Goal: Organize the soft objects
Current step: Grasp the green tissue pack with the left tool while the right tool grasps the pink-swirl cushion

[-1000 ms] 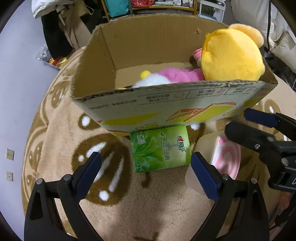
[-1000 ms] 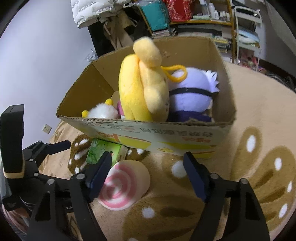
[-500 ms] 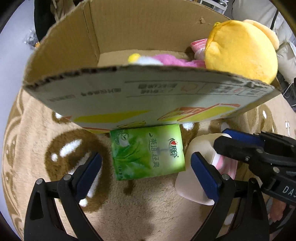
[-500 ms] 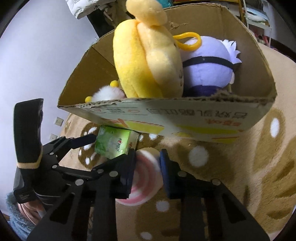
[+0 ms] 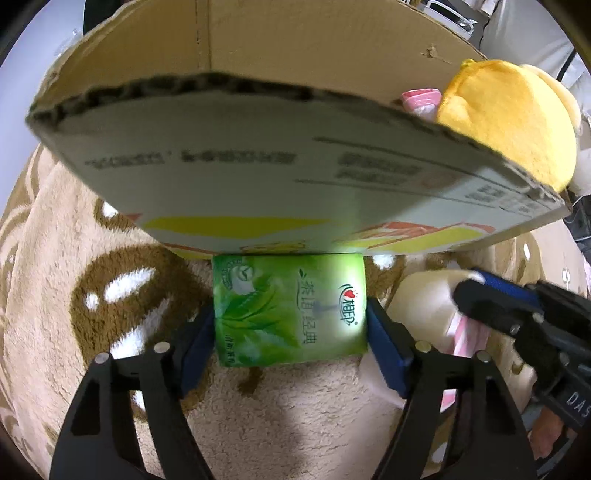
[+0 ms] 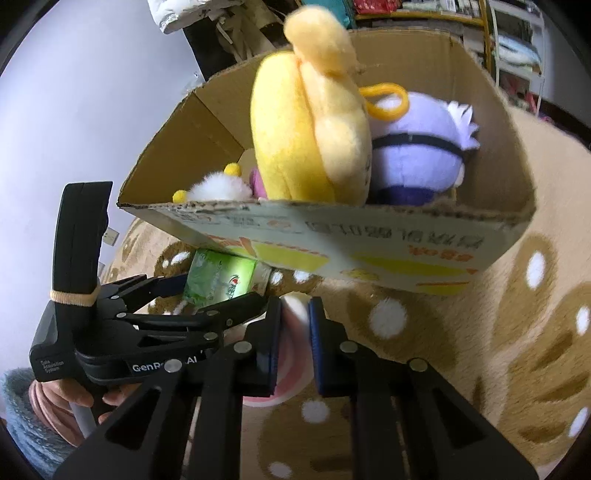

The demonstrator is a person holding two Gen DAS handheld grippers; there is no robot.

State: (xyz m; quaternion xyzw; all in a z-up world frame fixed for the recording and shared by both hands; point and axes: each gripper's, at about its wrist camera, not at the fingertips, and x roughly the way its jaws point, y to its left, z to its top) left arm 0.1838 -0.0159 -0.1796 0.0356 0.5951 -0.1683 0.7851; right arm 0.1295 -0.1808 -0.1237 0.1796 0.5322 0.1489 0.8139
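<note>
My left gripper (image 5: 290,332) is shut on a green tissue pack (image 5: 291,308) that lies on the rug against the front of the cardboard box (image 5: 258,173); its blue pads touch both sides. The pack also shows in the right wrist view (image 6: 219,280). My right gripper (image 6: 293,343) is shut on a cream and pink swirl-roll plush (image 6: 293,314), squeezing it; the plush shows in the left wrist view (image 5: 424,299). The box (image 6: 369,236) holds a yellow plush (image 6: 310,133), a purple plush (image 6: 421,147) and a white plush (image 6: 218,188).
A beige and brown patterned rug (image 6: 498,332) covers the floor. The box wall overhangs both grippers. Shelves and clutter (image 6: 424,11) stand behind the box. A white wall (image 6: 74,92) is on the left.
Both grippers moved forward and down toward the box. The left jaws closed from wide open onto the tissue pack. The right jaws closed further onto the swirl plush.
</note>
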